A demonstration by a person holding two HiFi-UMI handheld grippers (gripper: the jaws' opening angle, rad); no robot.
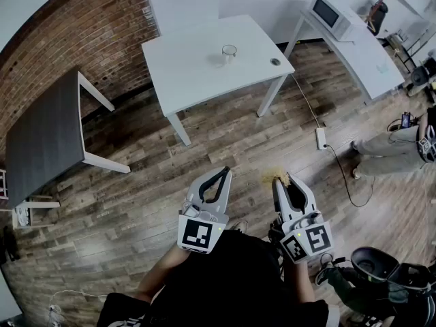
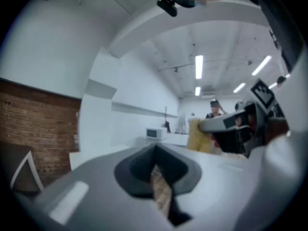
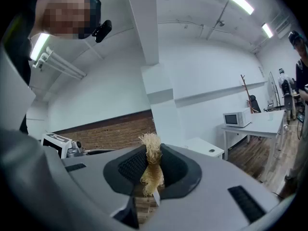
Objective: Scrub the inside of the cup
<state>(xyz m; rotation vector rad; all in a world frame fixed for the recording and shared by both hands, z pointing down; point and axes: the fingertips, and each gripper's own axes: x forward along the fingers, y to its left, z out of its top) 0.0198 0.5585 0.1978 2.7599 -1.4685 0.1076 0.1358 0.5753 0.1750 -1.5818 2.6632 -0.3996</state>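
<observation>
A clear glass cup stands on the white table far ahead of me, out of reach of both grippers. I hold both grippers low over the wooden floor, close to my body. My left gripper is shut with nothing in it. Beside it, my right gripper is shut on a straw-coloured fibre scrubber; its frayed tuft sticks out past the jaws. The left gripper view also catches the scrubber off to its right.
A small round object lies near the white table's right edge. A dark table stands at the left. At the back right, a long white desk carries a microwave. A power strip with cable lies on the floor; a person's legs show at right.
</observation>
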